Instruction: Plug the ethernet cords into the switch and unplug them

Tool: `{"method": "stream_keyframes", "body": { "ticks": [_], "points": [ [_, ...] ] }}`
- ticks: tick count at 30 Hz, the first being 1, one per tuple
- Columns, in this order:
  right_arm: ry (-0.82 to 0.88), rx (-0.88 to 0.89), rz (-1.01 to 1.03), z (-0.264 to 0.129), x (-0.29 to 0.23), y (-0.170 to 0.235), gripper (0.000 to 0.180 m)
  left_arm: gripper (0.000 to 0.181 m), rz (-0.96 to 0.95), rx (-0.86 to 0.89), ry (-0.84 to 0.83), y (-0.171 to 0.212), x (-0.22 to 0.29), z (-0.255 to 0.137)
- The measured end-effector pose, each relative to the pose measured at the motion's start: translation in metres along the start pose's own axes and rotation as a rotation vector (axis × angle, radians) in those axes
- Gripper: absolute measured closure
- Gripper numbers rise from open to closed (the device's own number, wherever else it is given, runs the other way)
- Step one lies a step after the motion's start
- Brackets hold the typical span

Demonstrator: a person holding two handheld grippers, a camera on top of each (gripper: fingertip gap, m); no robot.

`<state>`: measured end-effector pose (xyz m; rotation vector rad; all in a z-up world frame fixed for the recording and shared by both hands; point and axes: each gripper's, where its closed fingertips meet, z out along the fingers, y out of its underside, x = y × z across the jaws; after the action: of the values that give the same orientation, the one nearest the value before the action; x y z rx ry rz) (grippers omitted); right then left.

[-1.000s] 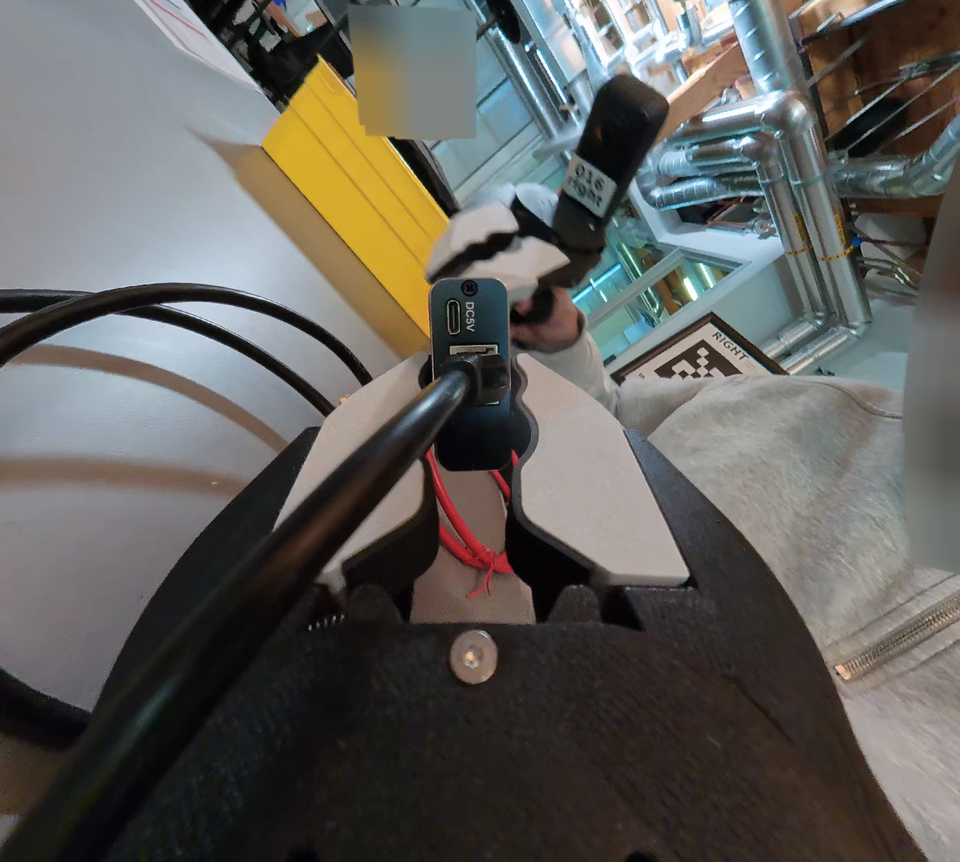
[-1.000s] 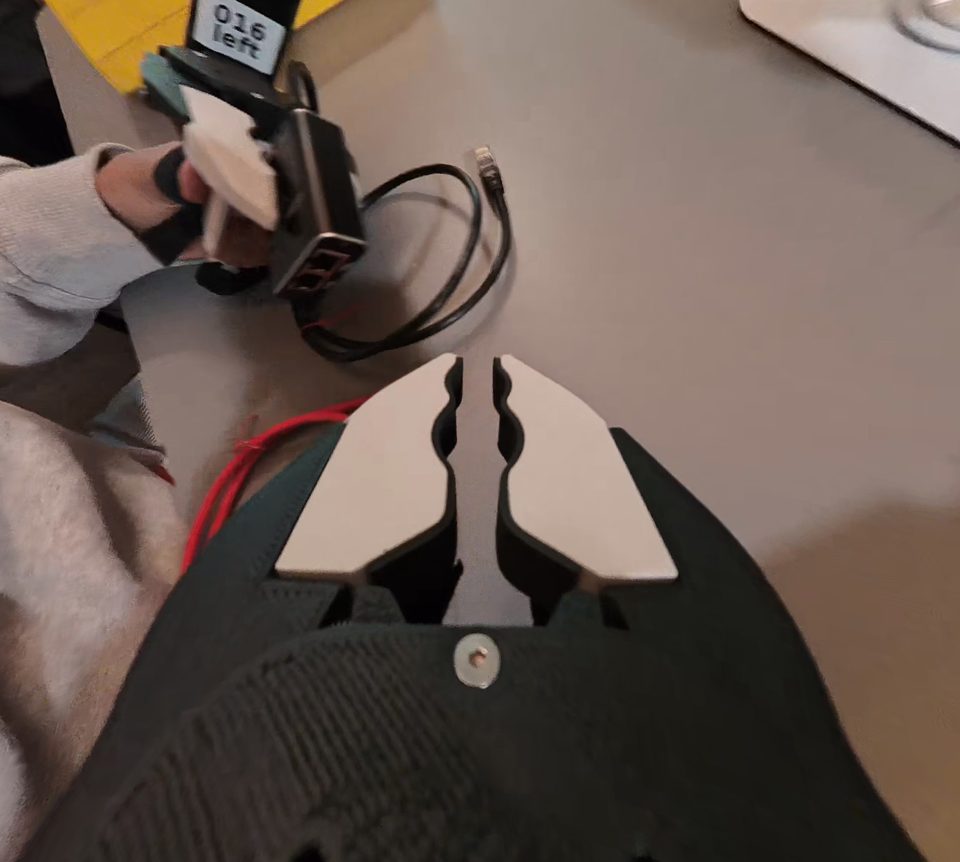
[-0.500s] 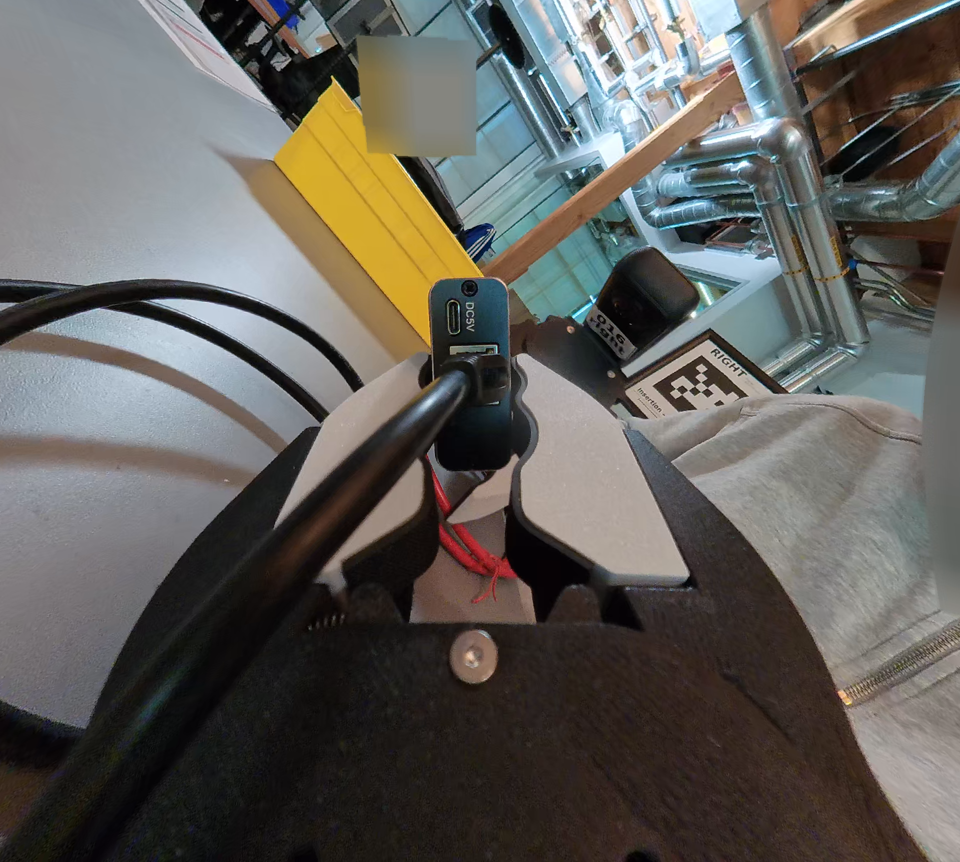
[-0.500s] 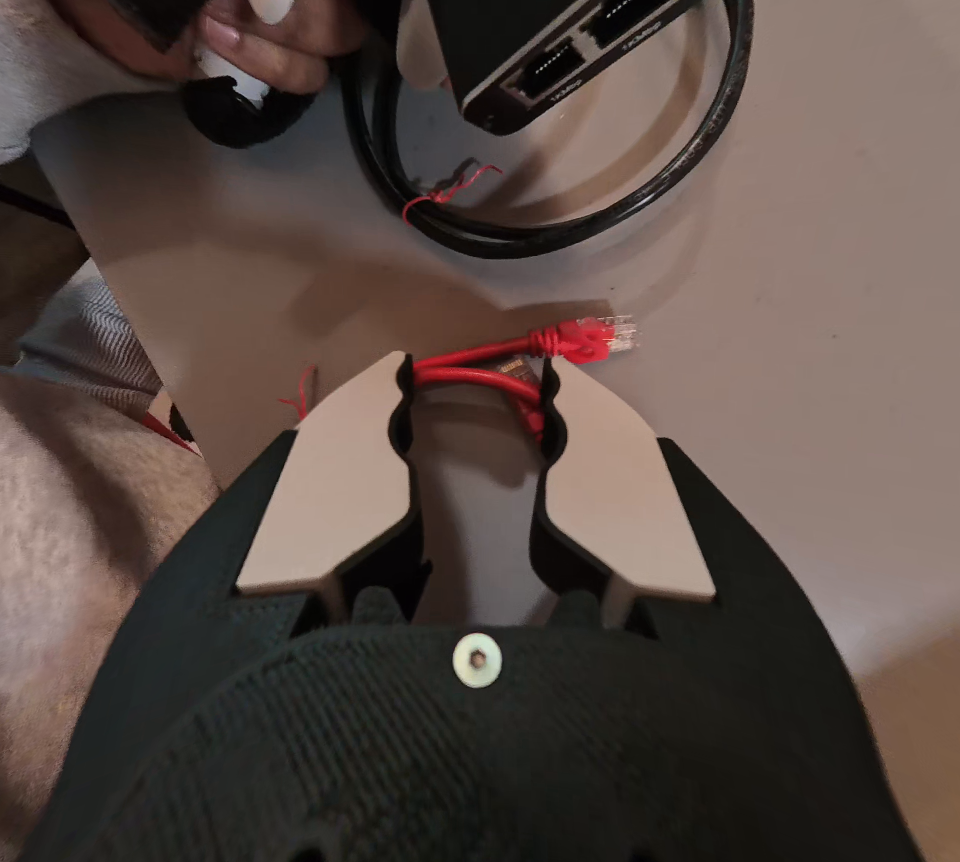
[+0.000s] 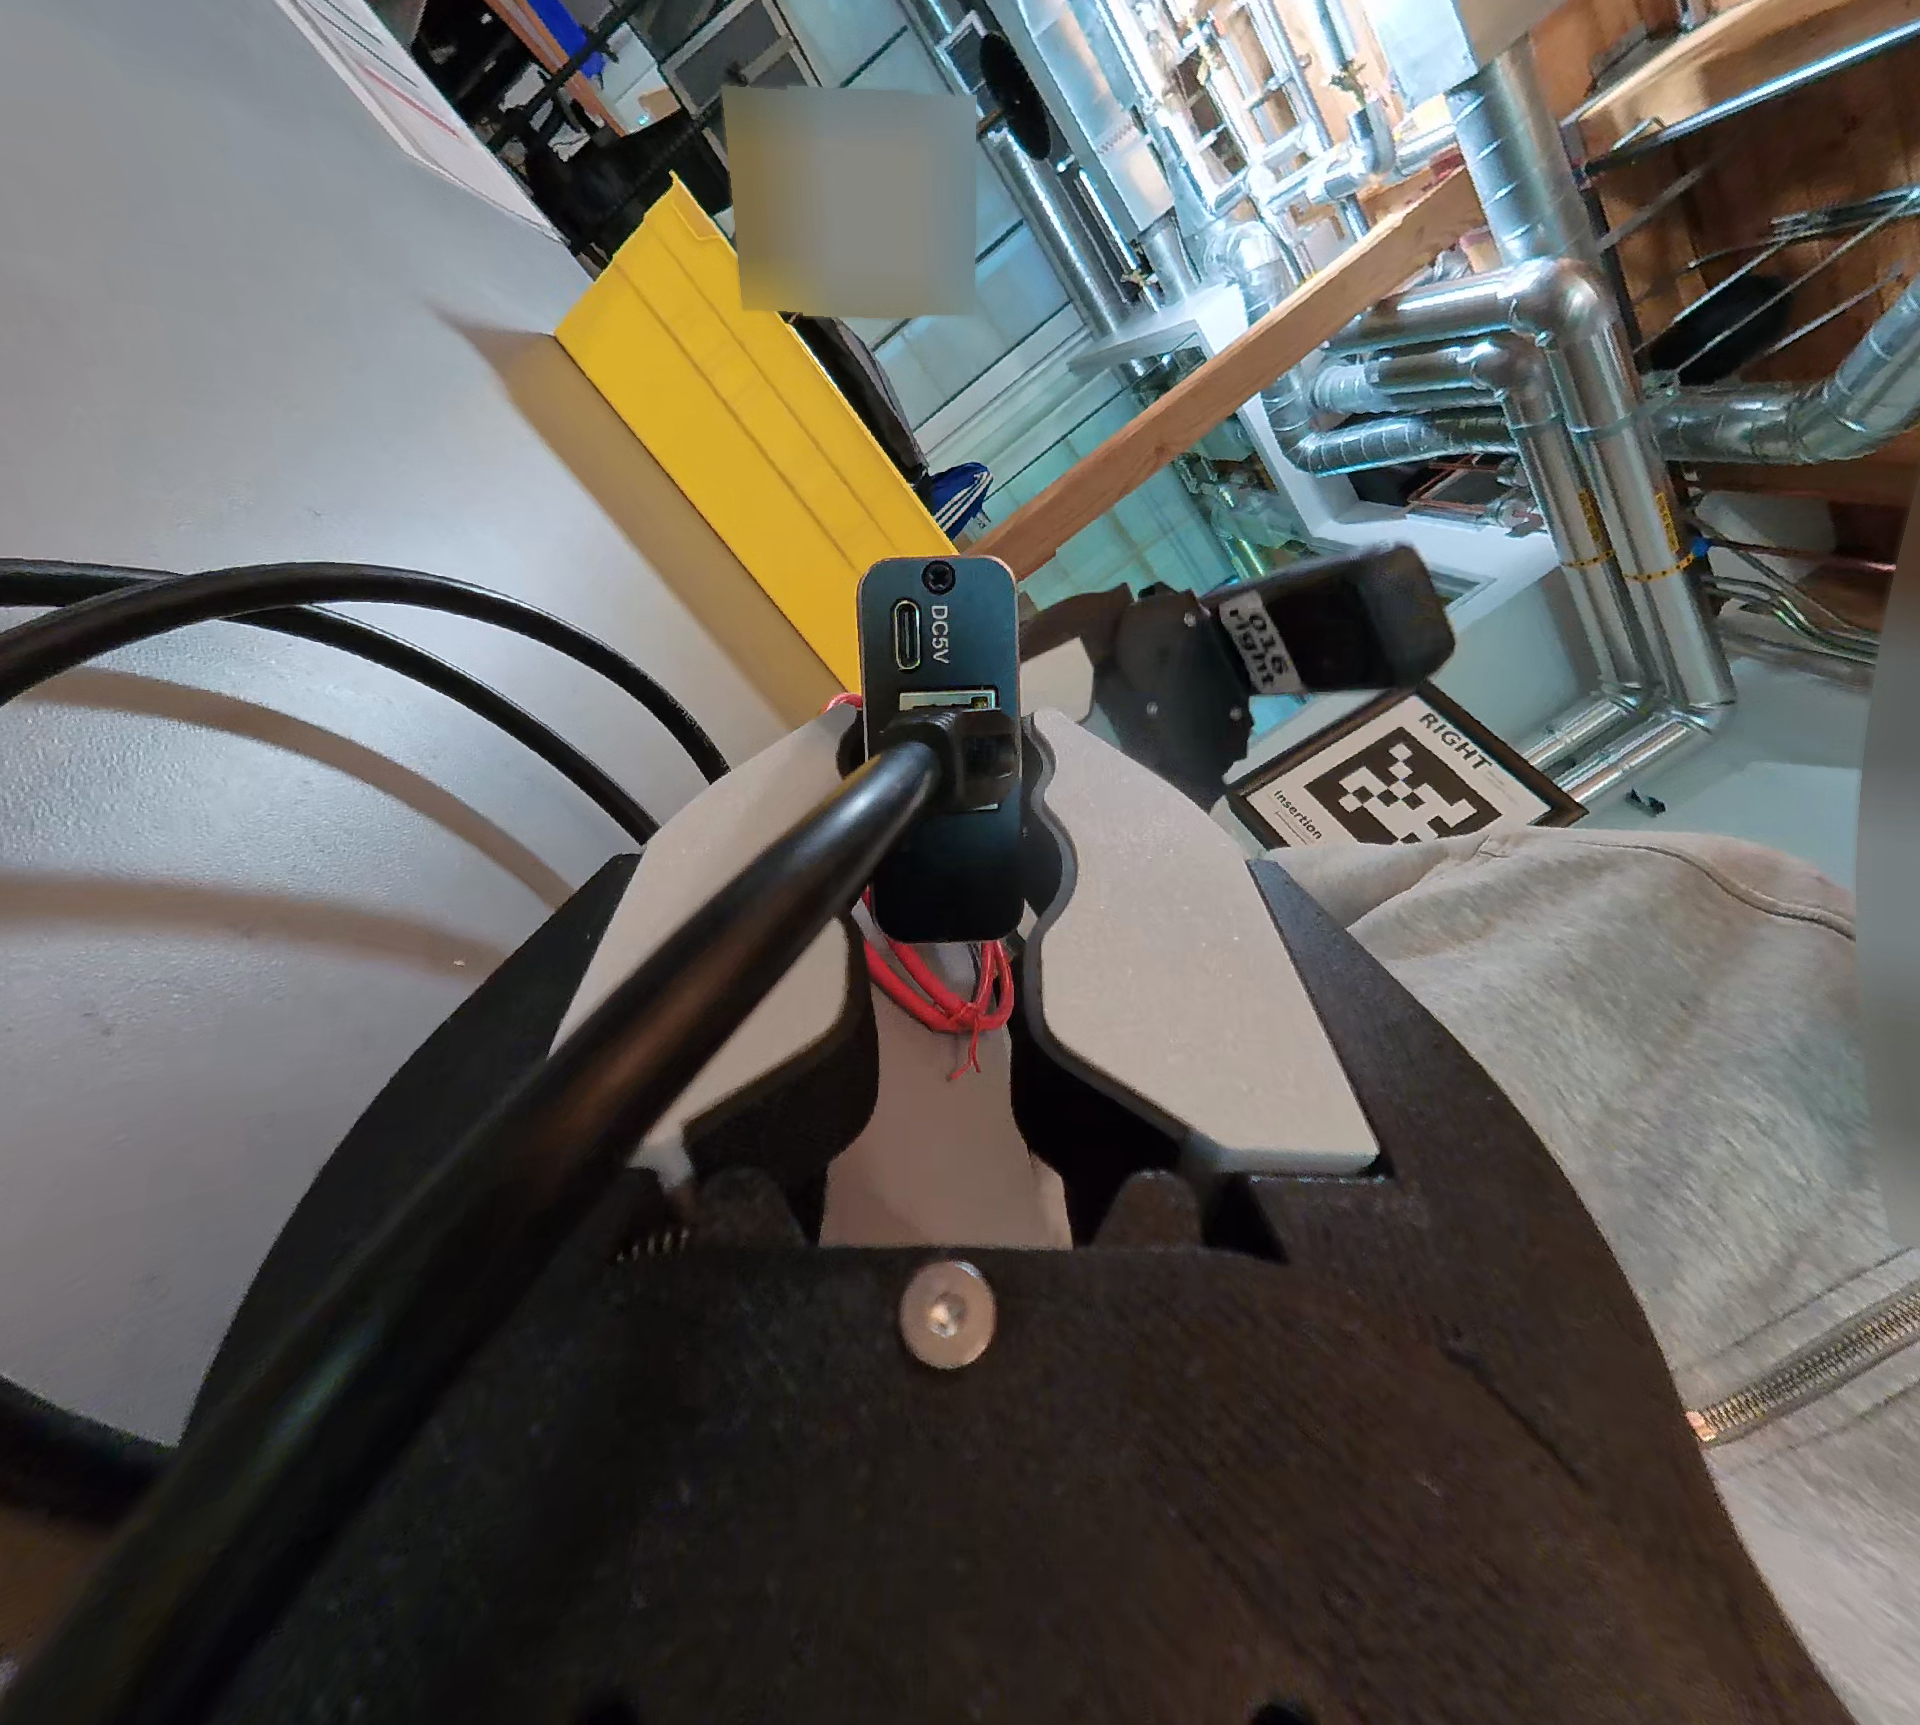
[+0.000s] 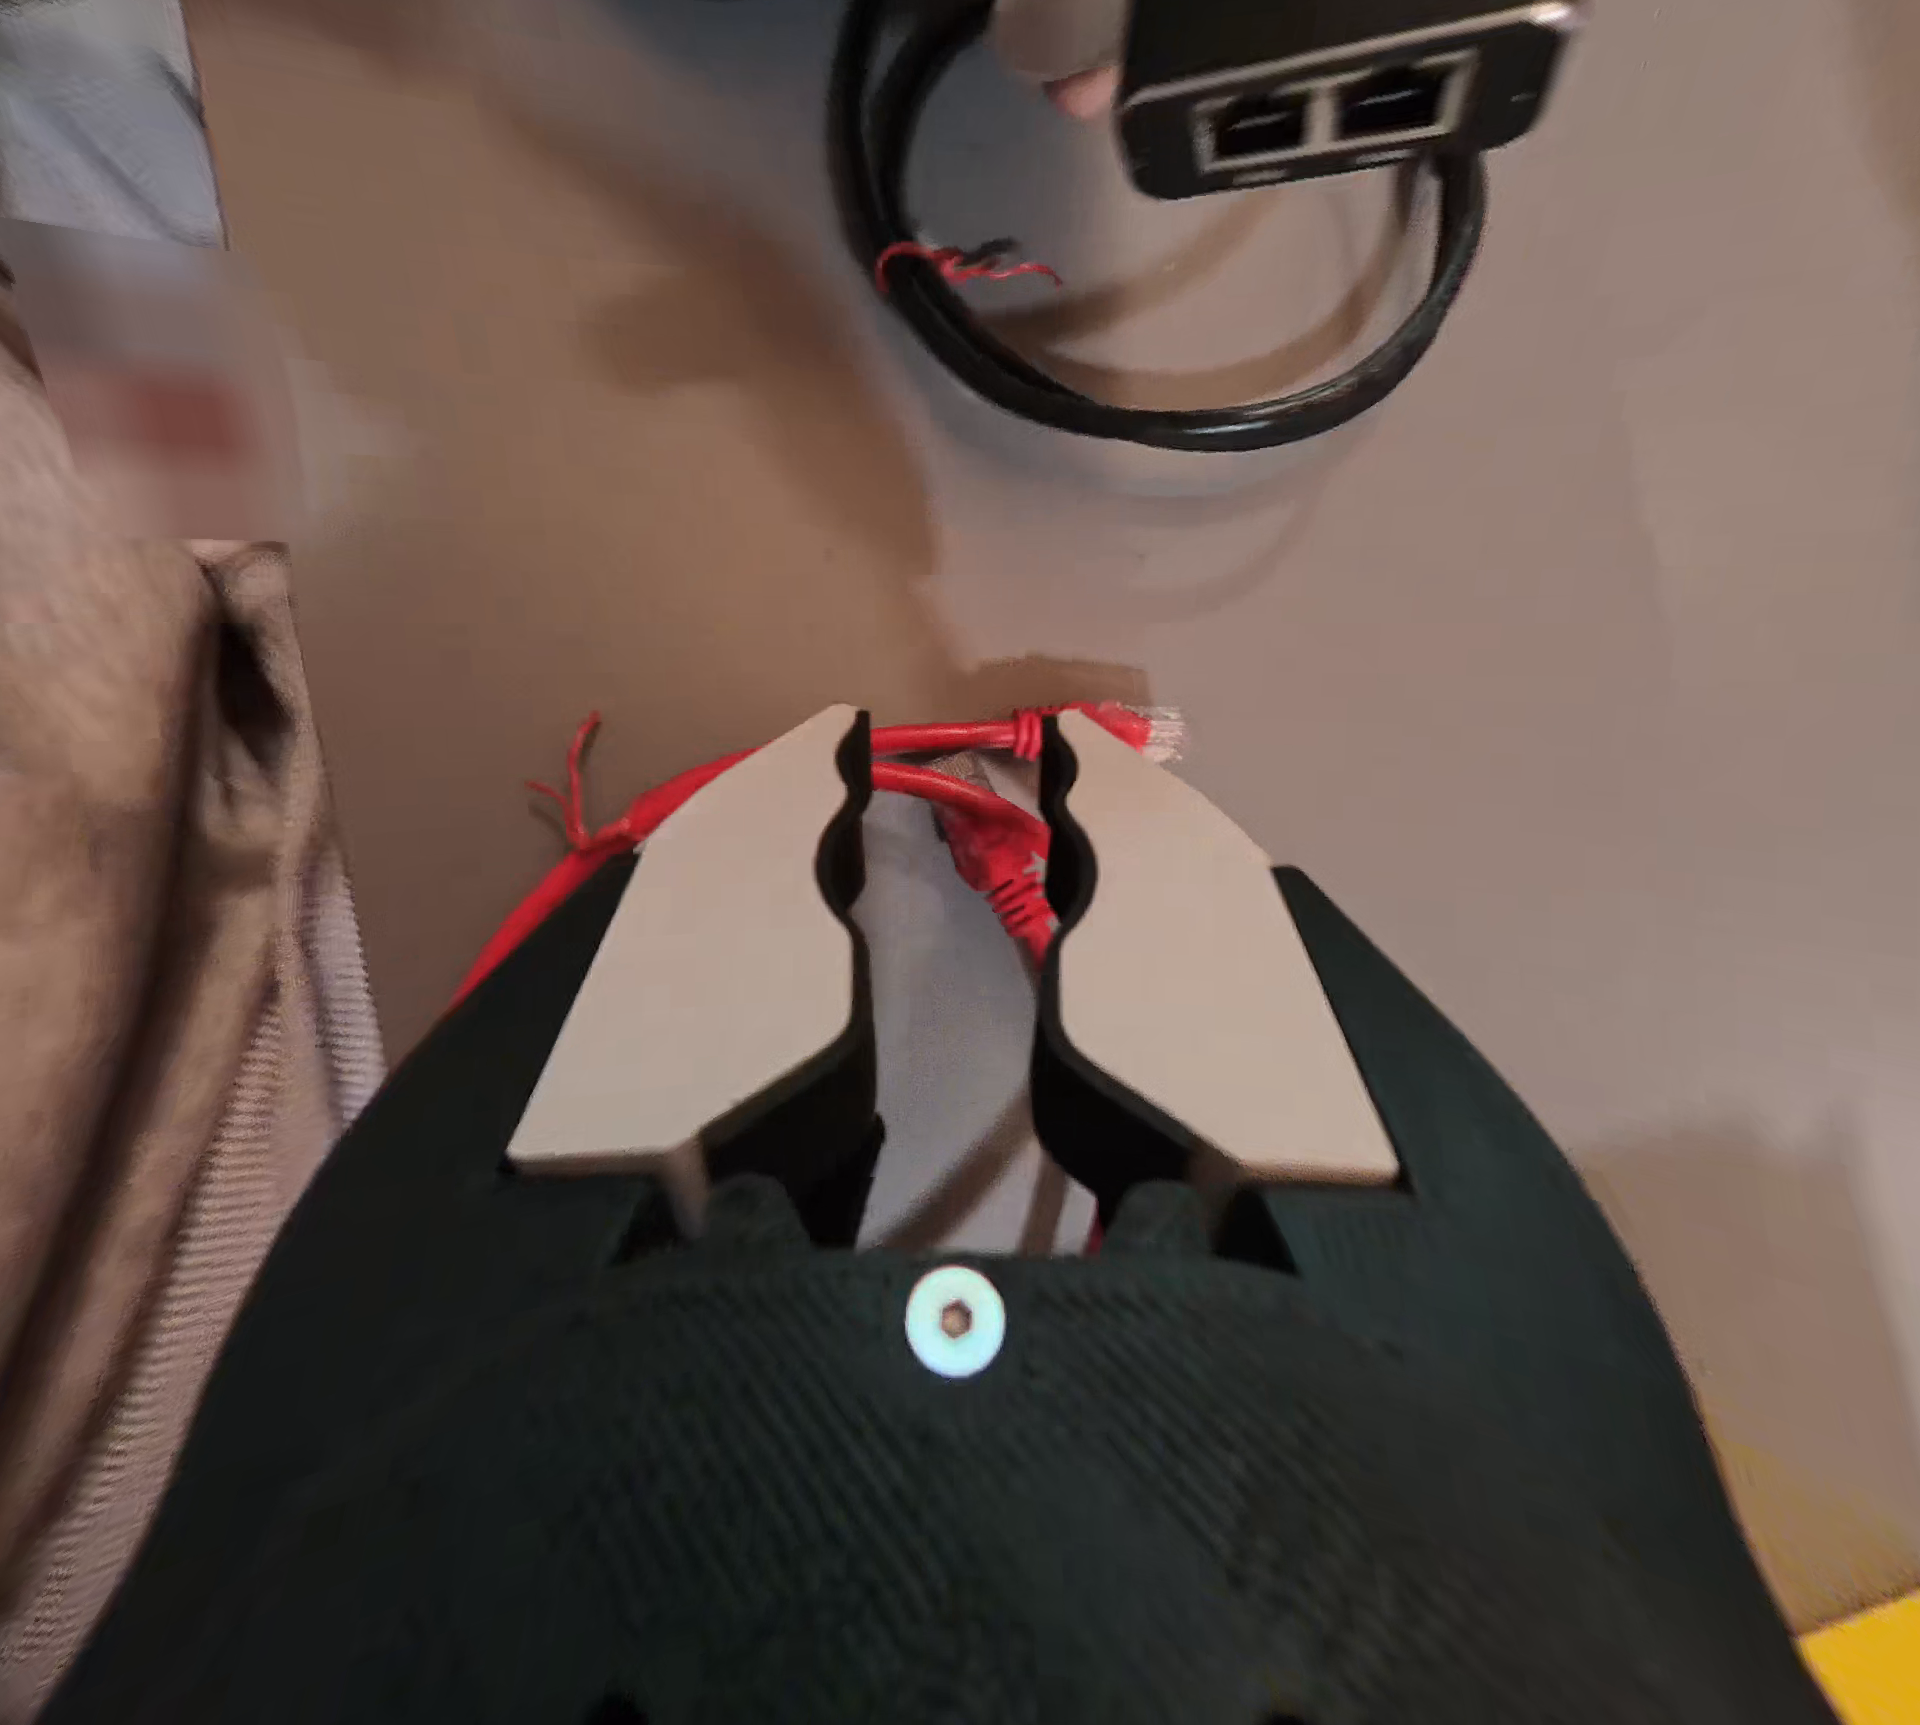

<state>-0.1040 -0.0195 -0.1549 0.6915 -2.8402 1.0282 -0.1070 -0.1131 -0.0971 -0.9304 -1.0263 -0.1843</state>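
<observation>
Between the pale fingers of the left gripper [image 5: 940,828], the left wrist view shows the dark switch [image 5: 935,667] pinched upright, its narrow end face toward the camera. A thick black cord [image 5: 582,1031] is seated in that face's socket and sweeps down to the near left, then loops across the grey table [image 5: 260,428]. Strands of red cord [image 5: 935,989] show below the switch, in the gap between the fingers. Off to the far right, the right gripper [image 5: 1164,699] hangs low, behind the switch.

Over to the right wrist view: the right gripper [image 6: 951,730] stands partly open, its tips straddling the red cord [image 6: 940,740], which runs left to right across the gap. The red plug [image 6: 1127,725] pokes out just past the right fingertip [image 6: 1143,844], long axis lying sideways. Whether the tips actually bite is hard to call. Far up and to the right, the switch [image 6: 1340,13] hangs above the table [image 6: 1558,636], two empty ports [image 6: 1320,117] facing back toward this gripper. By my read, that plug needs turning from sideways to pointing away before it meets a port, and the right gripper is plainly nearer to it.
</observation>
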Motion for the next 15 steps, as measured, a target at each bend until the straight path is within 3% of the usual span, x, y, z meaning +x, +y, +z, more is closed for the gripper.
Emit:
{"method": "stream_keyframes", "body": {
  "ticks": [3, 6, 12, 15],
  "points": [
    [0.033, 0.021, 0.306, -0.005, 0.014, -0.007, 0.134, 0.157, -0.002, 0.003, 0.001, -0.001, 0.000, 0.000],
    [0.064, 0.024, 0.583, 0.003, 0.024, -0.002, 0.133, 0.157, -0.001, 0.001, 0.000, 0.000, 0.000, 0.000],
    [0.160, -0.157, 0.460, 0.028, 0.018, 0.021, 0.124, 0.157, -0.003, 0.003, 0.003, -0.001, 0.000, 0.000],
    [0.160, -0.145, 0.414, 0.034, 0.014, 0.013, 0.140, 0.157, -0.003, 0.003, 0.003, -0.001, 0.000, 0.000]
  ]
}}
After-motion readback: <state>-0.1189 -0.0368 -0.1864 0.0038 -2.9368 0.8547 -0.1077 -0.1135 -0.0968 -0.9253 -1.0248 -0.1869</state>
